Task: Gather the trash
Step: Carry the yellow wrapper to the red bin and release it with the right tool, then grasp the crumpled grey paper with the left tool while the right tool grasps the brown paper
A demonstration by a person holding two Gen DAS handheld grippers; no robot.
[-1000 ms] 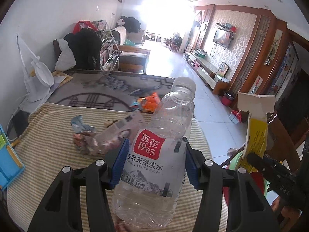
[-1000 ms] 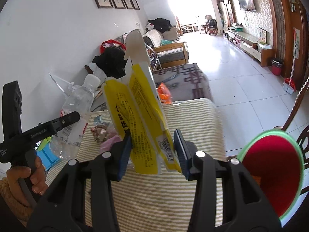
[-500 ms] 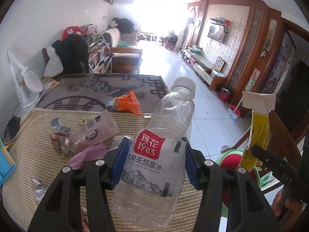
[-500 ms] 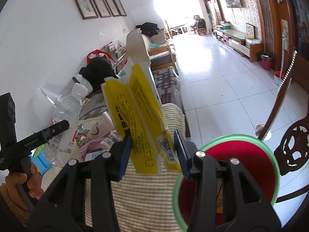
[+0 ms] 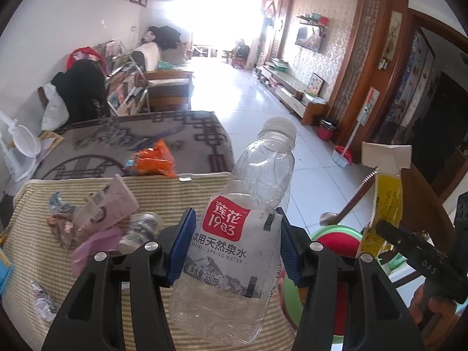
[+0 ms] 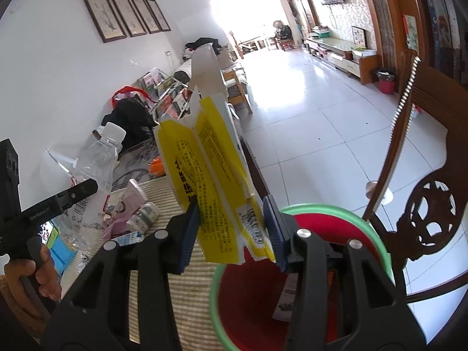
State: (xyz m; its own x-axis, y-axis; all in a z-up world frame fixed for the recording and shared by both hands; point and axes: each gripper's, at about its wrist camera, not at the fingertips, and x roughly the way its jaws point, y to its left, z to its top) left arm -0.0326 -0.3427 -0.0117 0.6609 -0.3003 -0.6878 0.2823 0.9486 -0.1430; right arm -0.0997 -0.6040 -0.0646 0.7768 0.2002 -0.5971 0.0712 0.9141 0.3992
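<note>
My left gripper (image 5: pixel 232 244) is shut on a clear empty water bottle (image 5: pixel 245 222) with a red label and white cap, held above the right end of the striped table (image 5: pixel 190 185). My right gripper (image 6: pixel 231 228) is shut on a flattened yellow carton (image 6: pixel 213 181), which hangs over the rim of the red bin with a green rim (image 6: pixel 327 215). In the left wrist view the carton (image 5: pixel 386 196) and the bin (image 5: pixel 336 235) show at the right. Scraps of paper lie inside the bin.
On the striped cloth lie a pink carton (image 5: pixel 108 207), a small cup (image 5: pixel 140 231), crumpled wrappers (image 5: pixel 61 222) and foil (image 5: pixel 44 304). An orange bag (image 5: pixel 155 161) sits on the grey patterned surface behind. A carved wooden chair (image 6: pixel 430 204) stands right of the bin.
Both grippers have travelled to the right with their loads. The red bin has come under the right gripper, and more of the table litter now shows left of the bottle.
</note>
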